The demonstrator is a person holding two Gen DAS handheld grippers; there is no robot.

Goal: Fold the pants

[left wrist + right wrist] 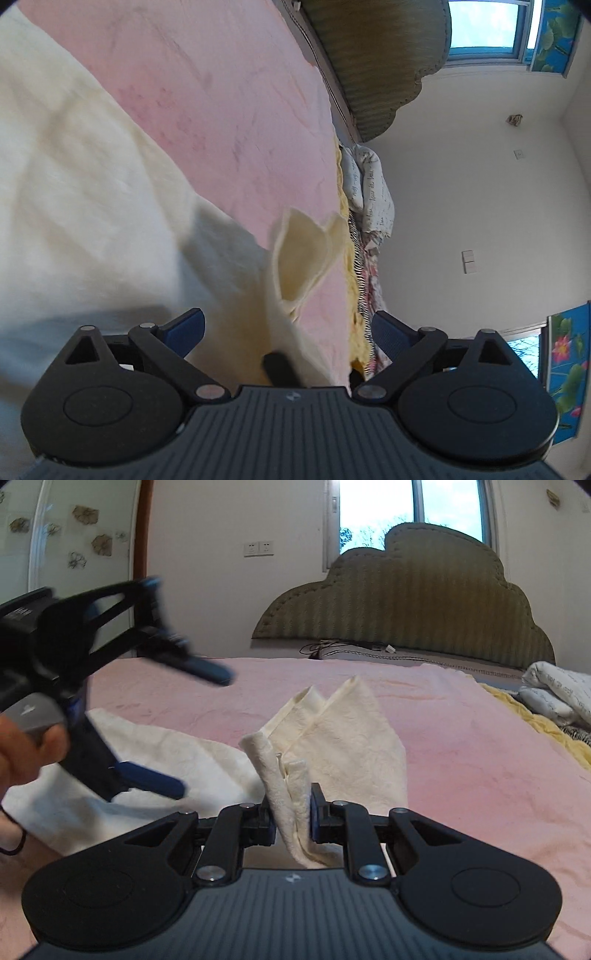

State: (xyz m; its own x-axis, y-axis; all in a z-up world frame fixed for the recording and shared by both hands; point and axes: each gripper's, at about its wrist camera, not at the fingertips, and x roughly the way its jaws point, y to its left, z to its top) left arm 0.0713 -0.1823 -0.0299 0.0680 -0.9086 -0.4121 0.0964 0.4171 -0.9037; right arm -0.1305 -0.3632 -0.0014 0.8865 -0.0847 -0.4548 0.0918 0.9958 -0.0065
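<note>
Right gripper [291,812], jaws nearly together, pinches a bunched fold of the cream pants [332,738], lifting their near end off the pink bedspread [480,775]. Left gripper [205,731], held in a hand [22,746] at left, stands wide and holds nothing, above the spread pants. Olive headboard [406,602] beyond.
</note>
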